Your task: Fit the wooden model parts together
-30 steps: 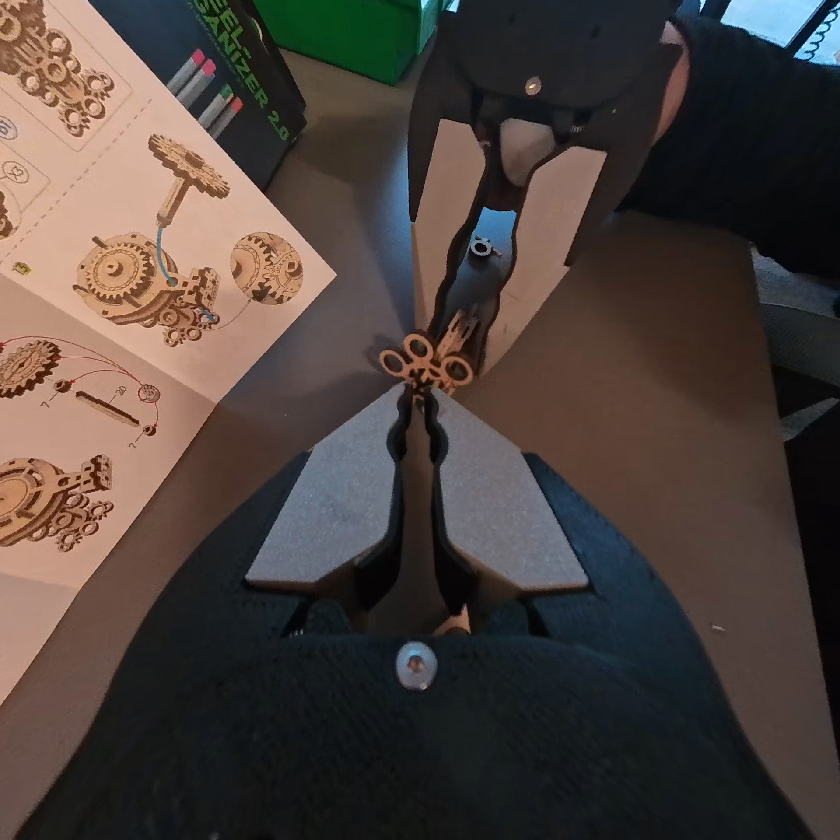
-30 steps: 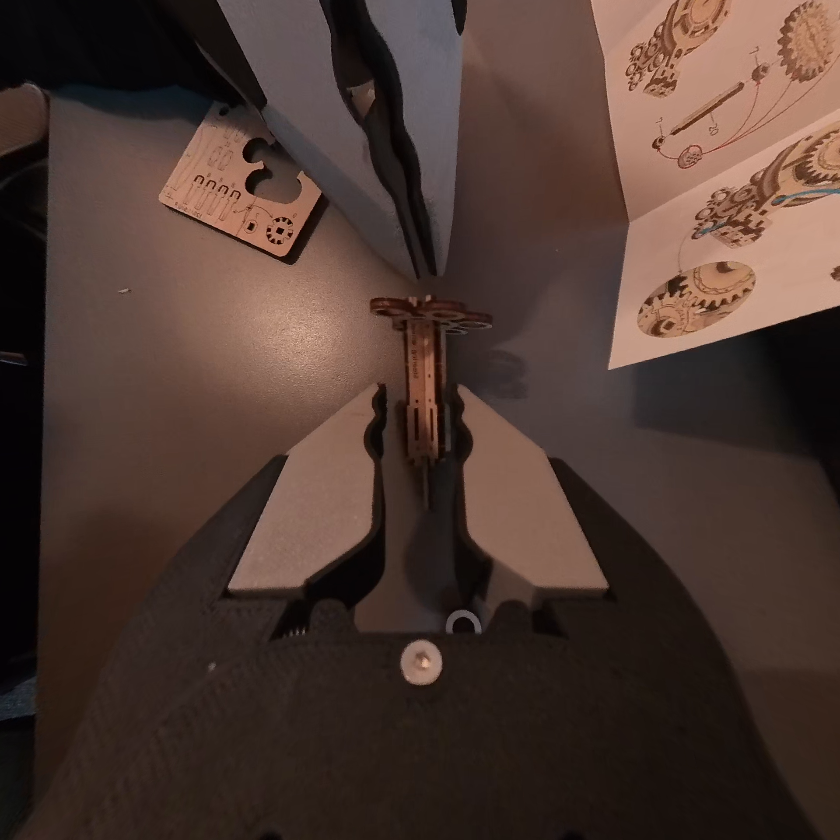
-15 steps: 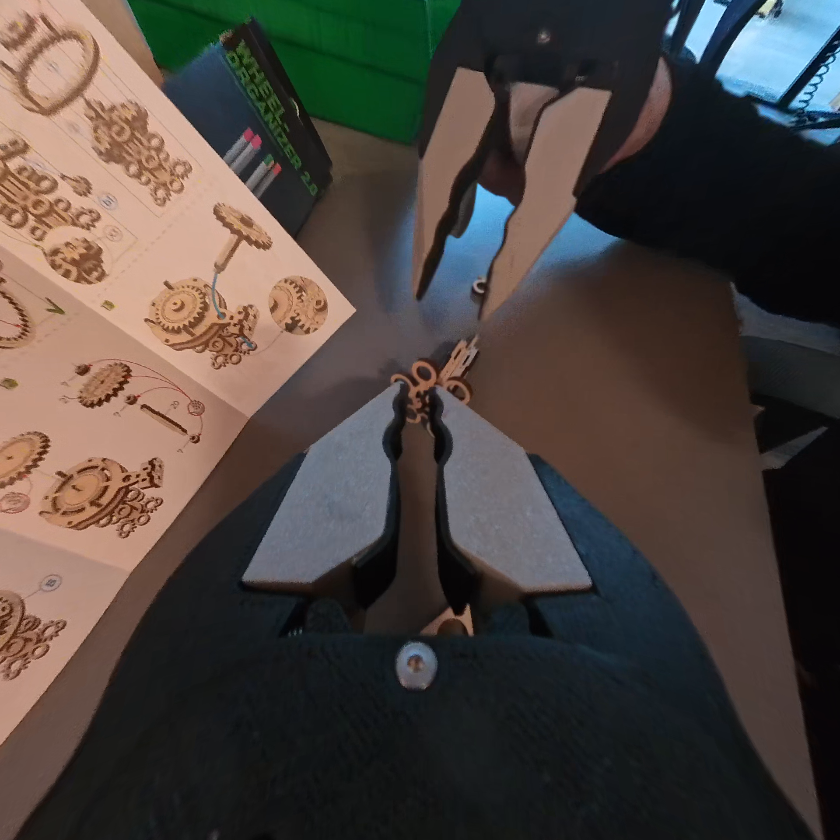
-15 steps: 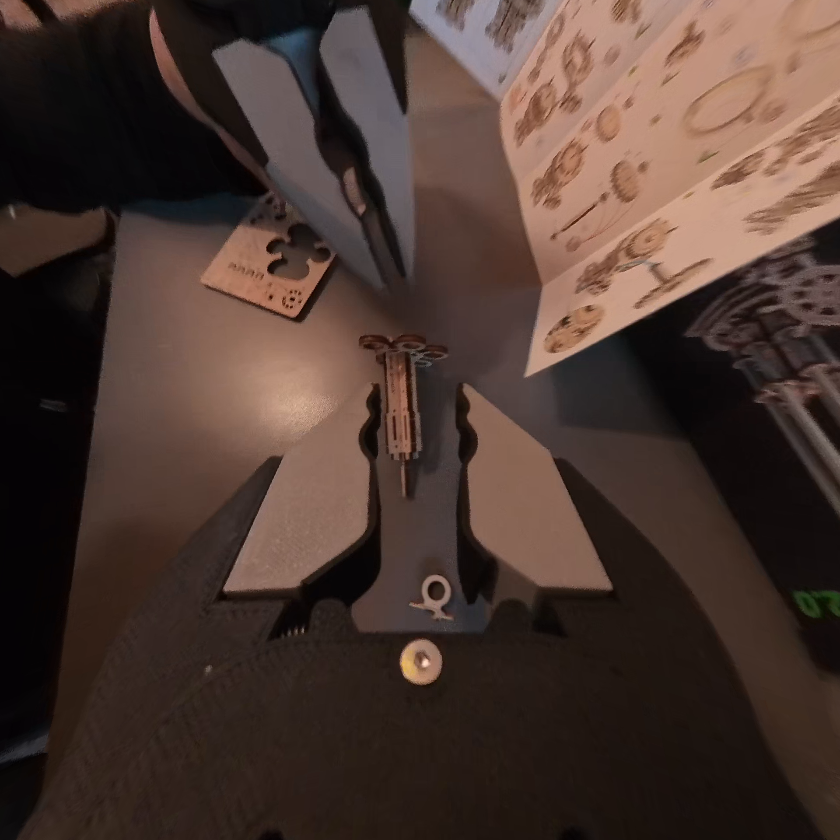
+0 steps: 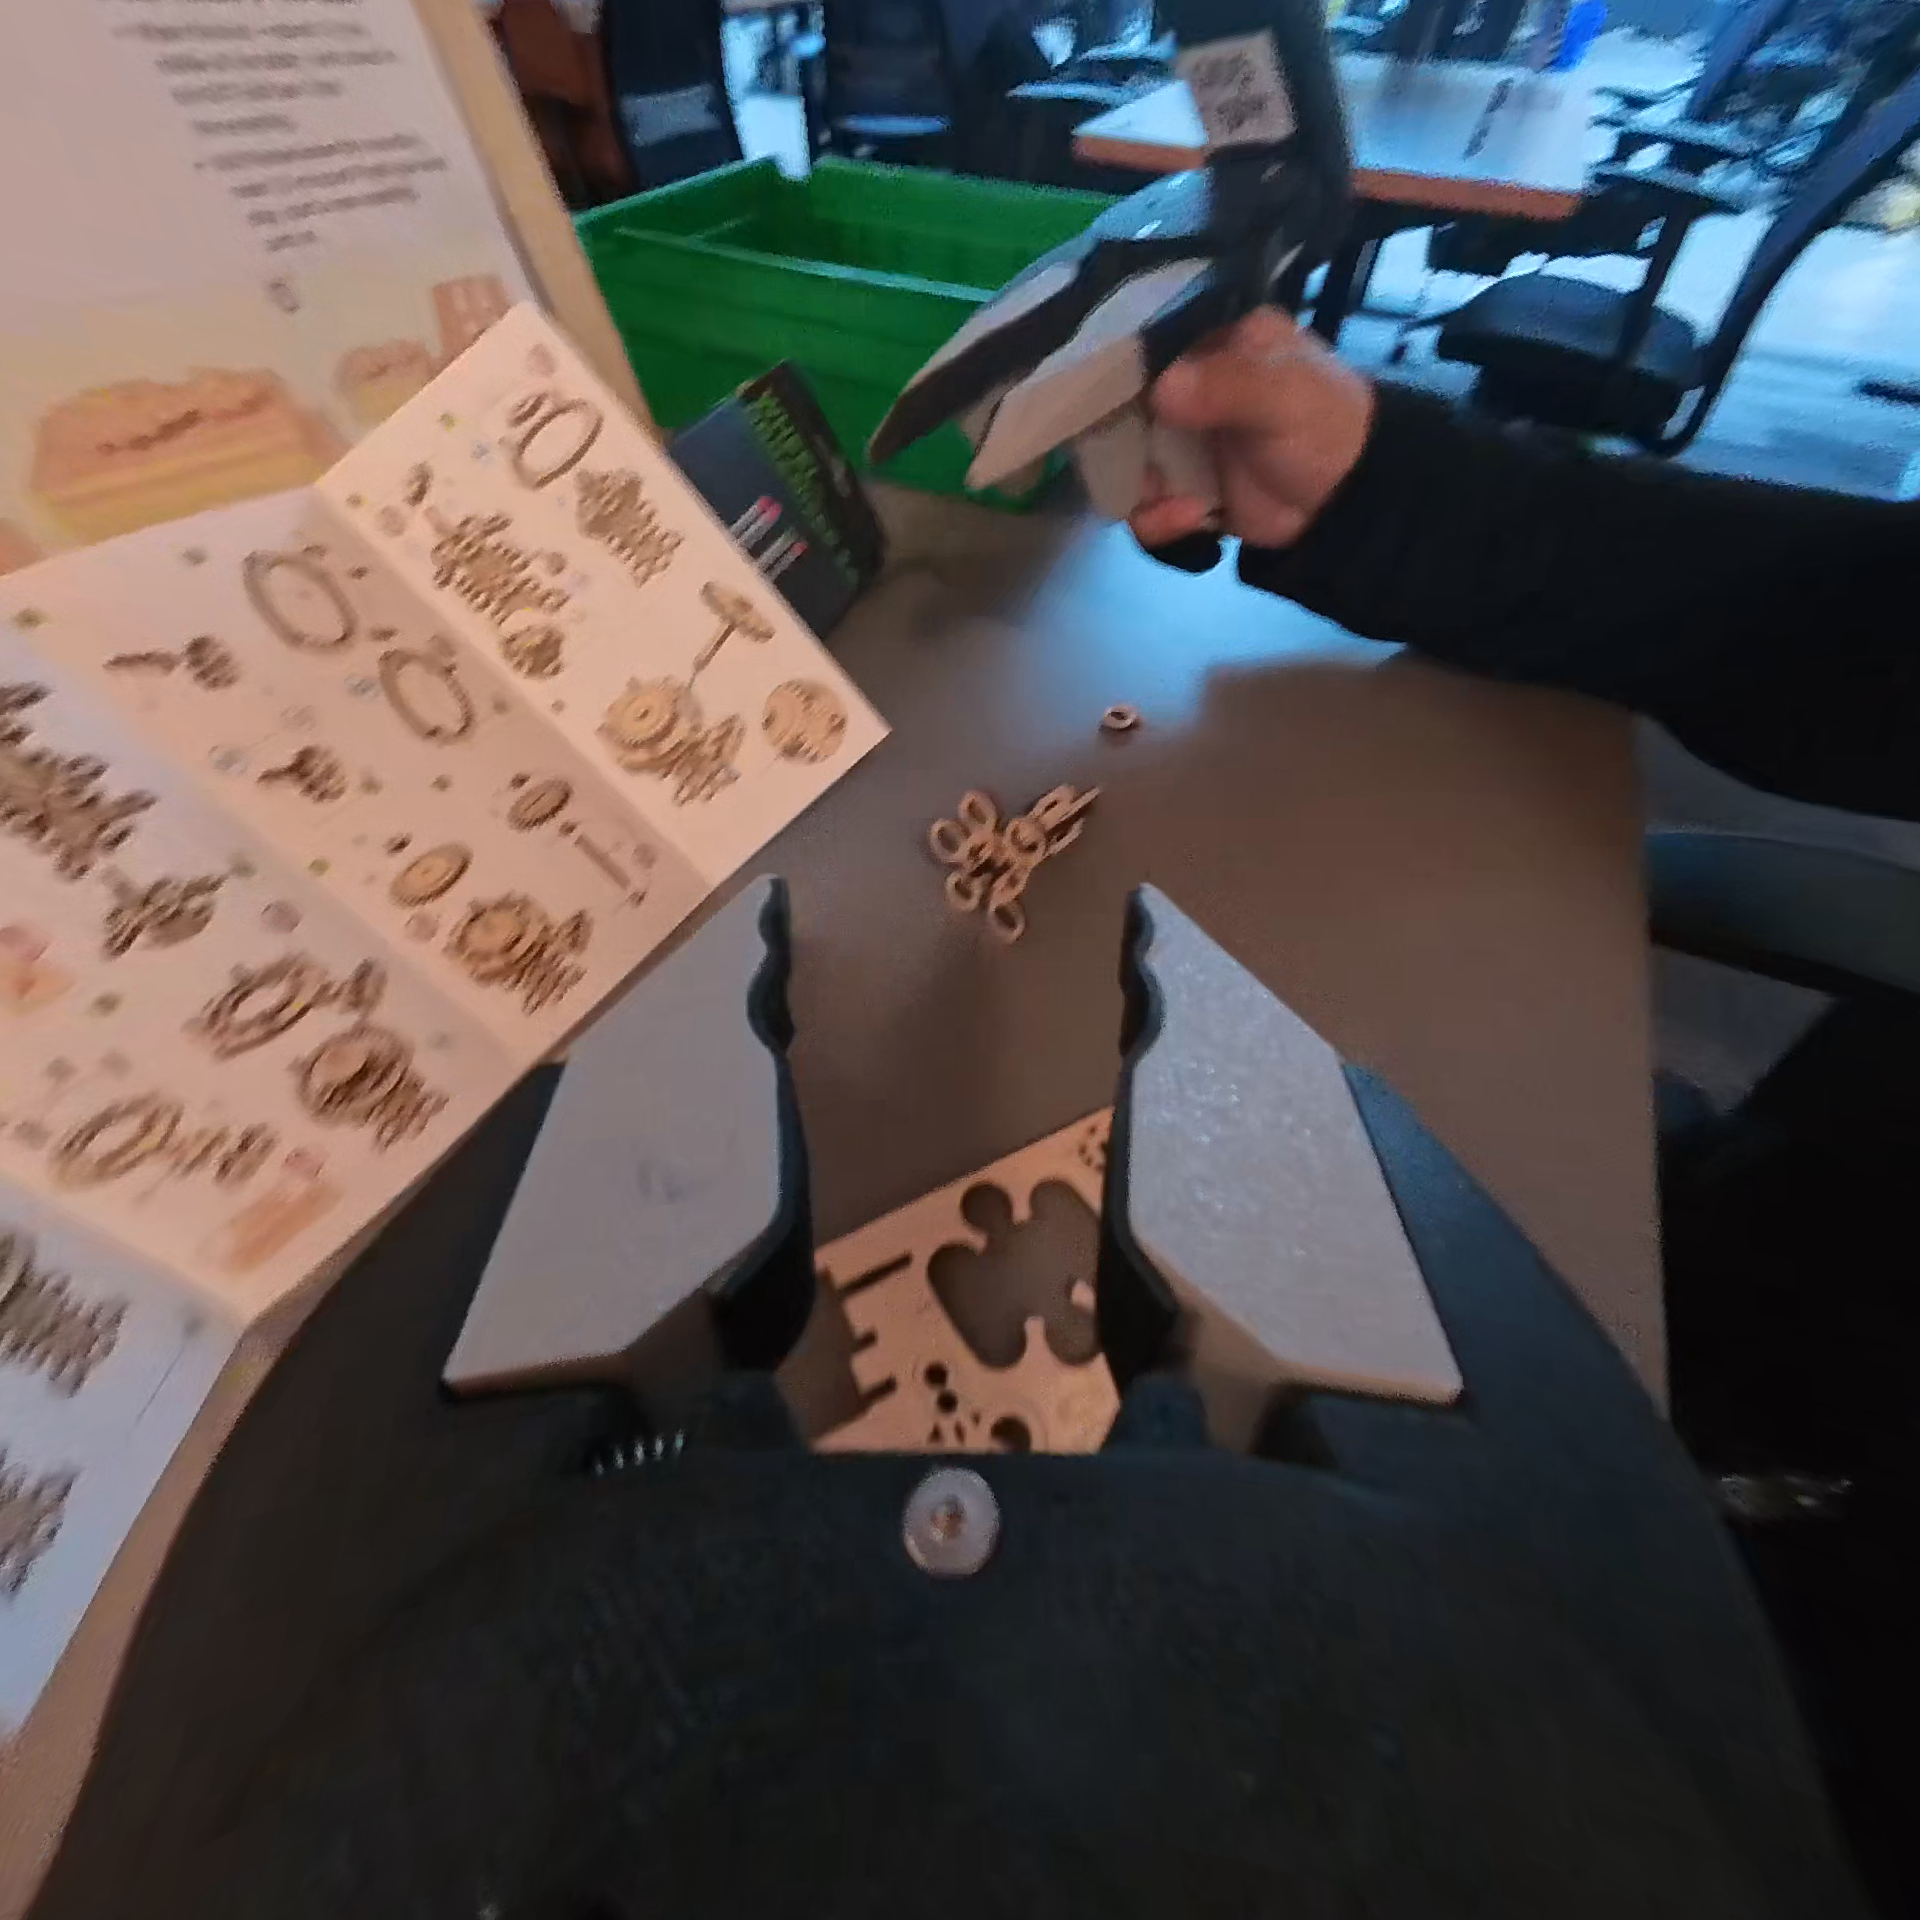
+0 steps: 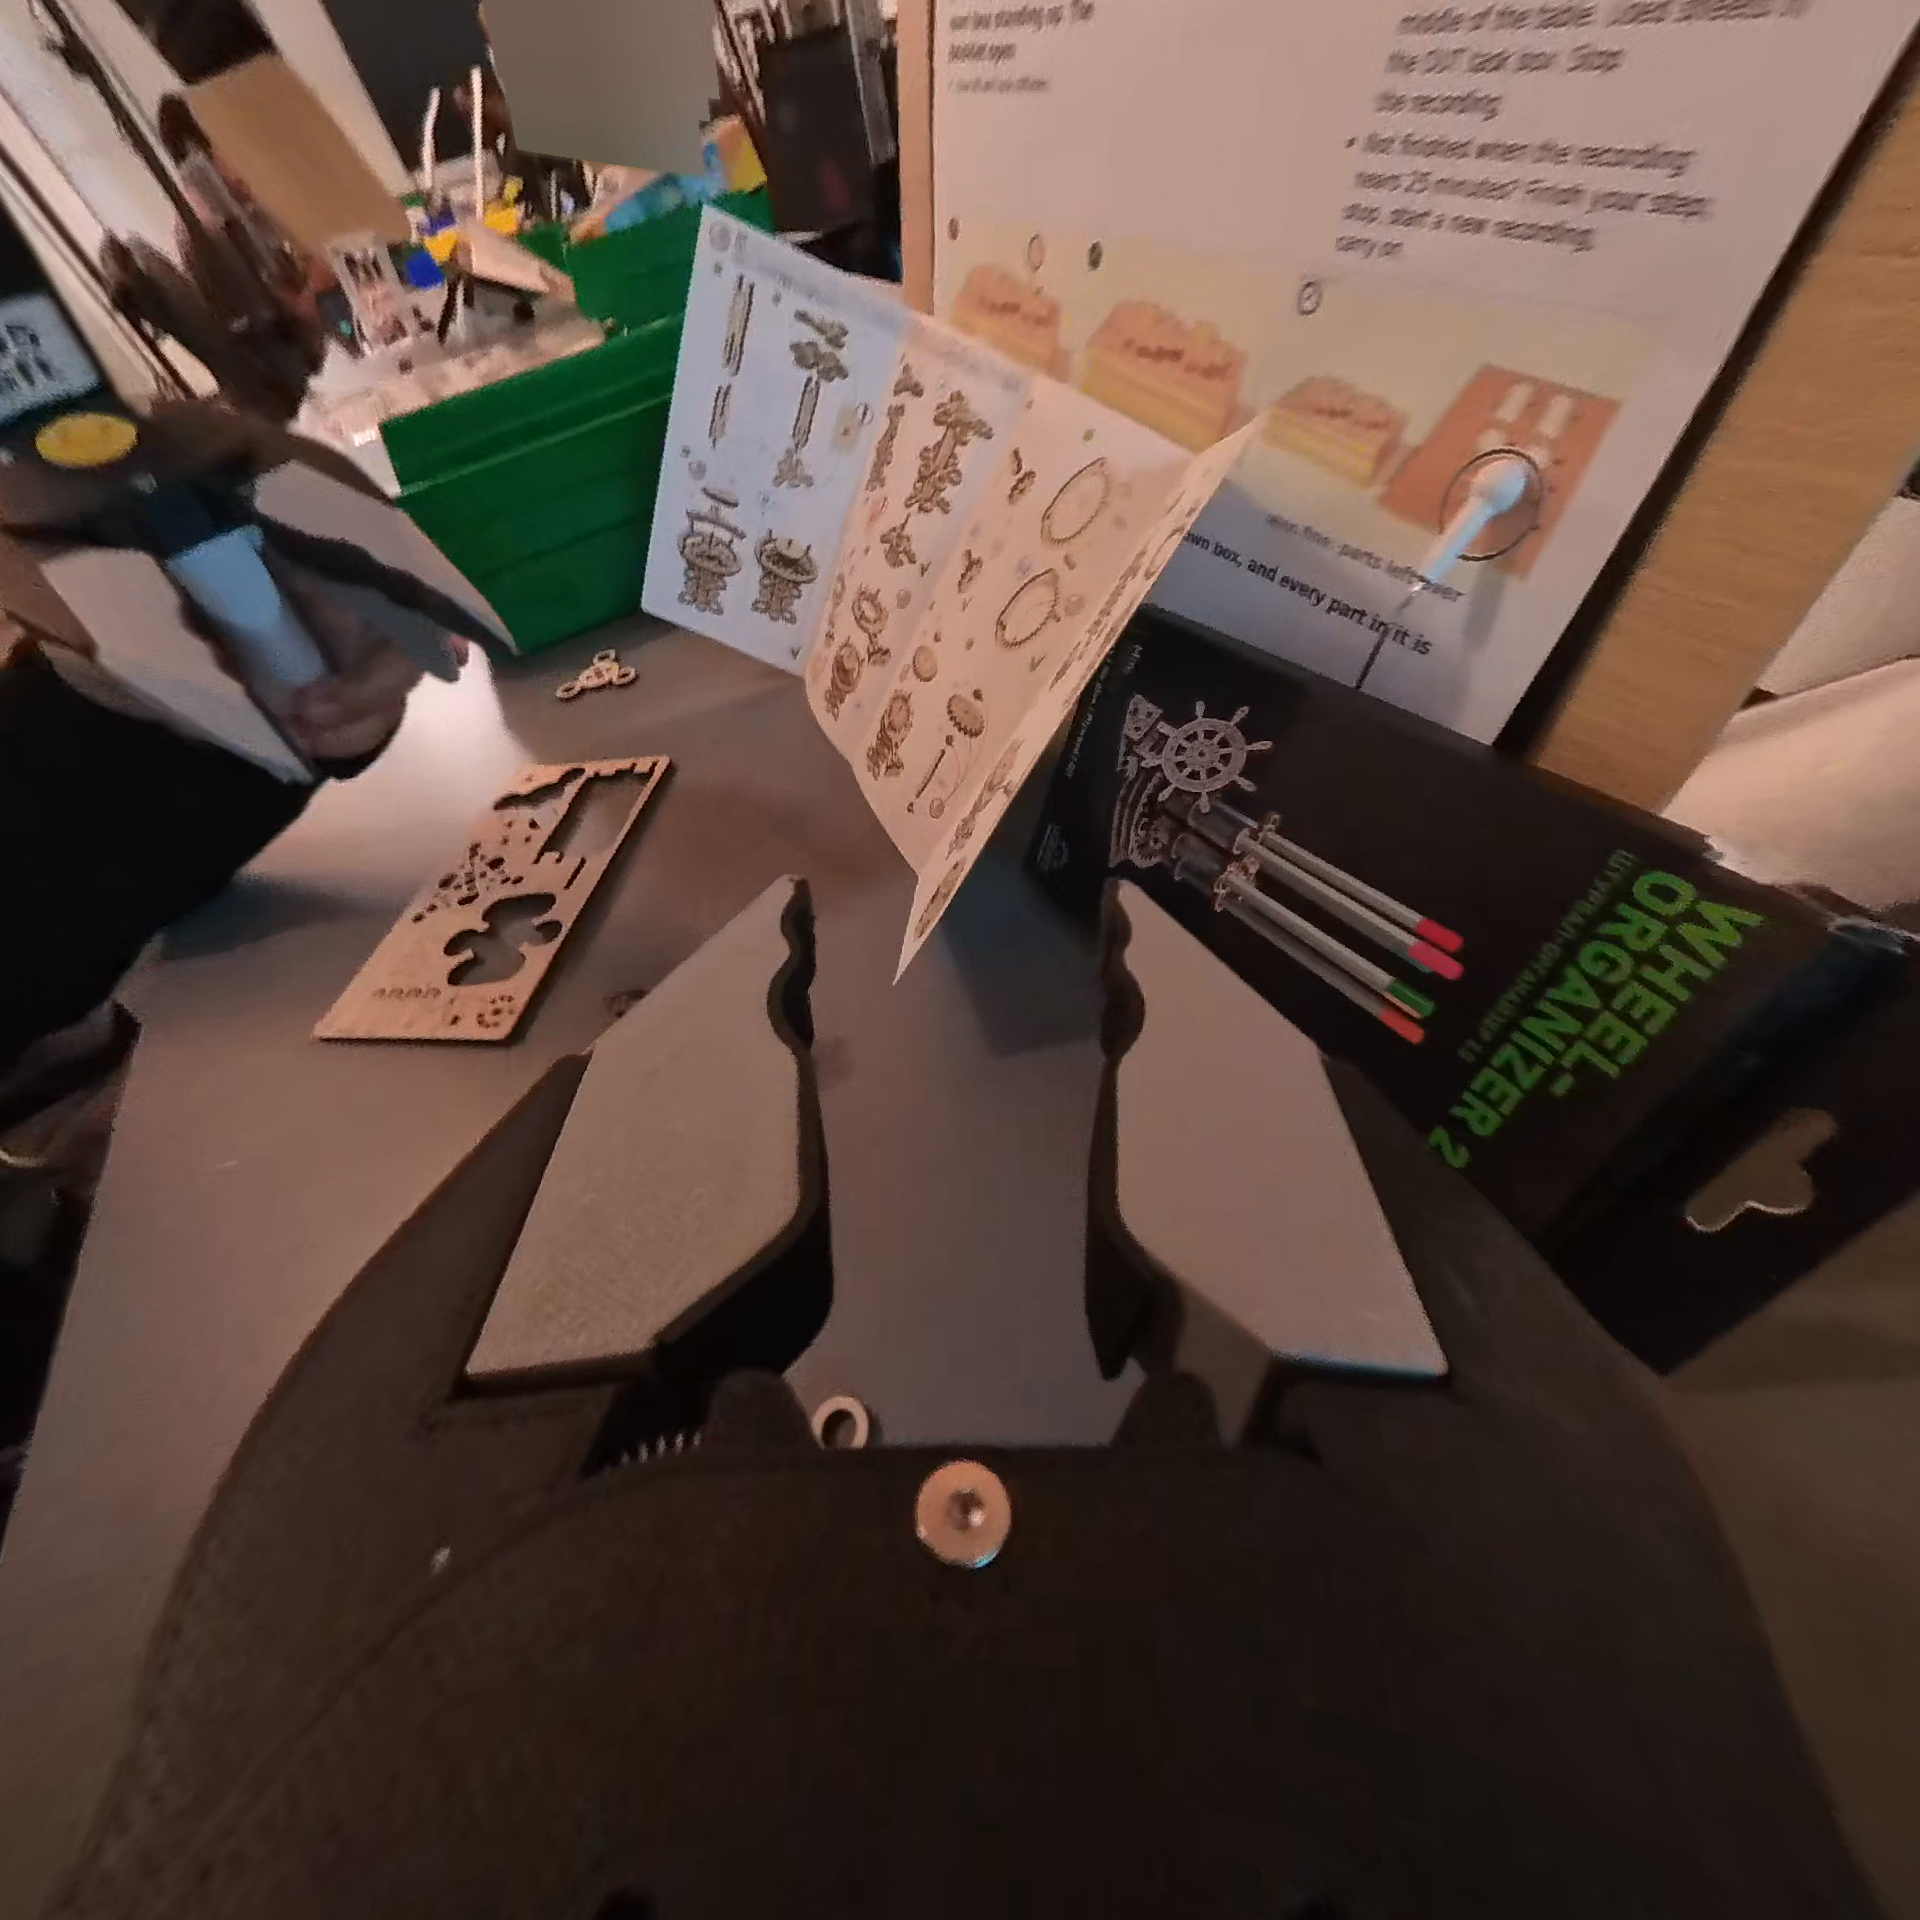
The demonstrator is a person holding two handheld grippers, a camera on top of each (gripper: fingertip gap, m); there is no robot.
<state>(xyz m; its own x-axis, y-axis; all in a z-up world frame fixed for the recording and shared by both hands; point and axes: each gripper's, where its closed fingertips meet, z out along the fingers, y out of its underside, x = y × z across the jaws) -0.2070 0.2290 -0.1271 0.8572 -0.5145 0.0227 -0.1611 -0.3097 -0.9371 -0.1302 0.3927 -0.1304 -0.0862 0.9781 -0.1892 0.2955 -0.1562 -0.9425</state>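
The folded white instruction sheet with printed gear drawings is blurred in the left wrist view, and the left edge cuts it off. The flat pale wooden sheet with cut-out holes is partly hidden behind the grey fingers there. The black cardboard box with green letters runs past the right edge.

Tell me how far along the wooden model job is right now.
Done: one small ringed wooden piece looks joined and lies on the grey table. In hand: nothing; the left gripper and right gripper are both open and lifted clear. Left: a loose wooden ring lies apart, and the wooden sheet shows cut-outs; the instruction sheet pictures far bigger assemblies.
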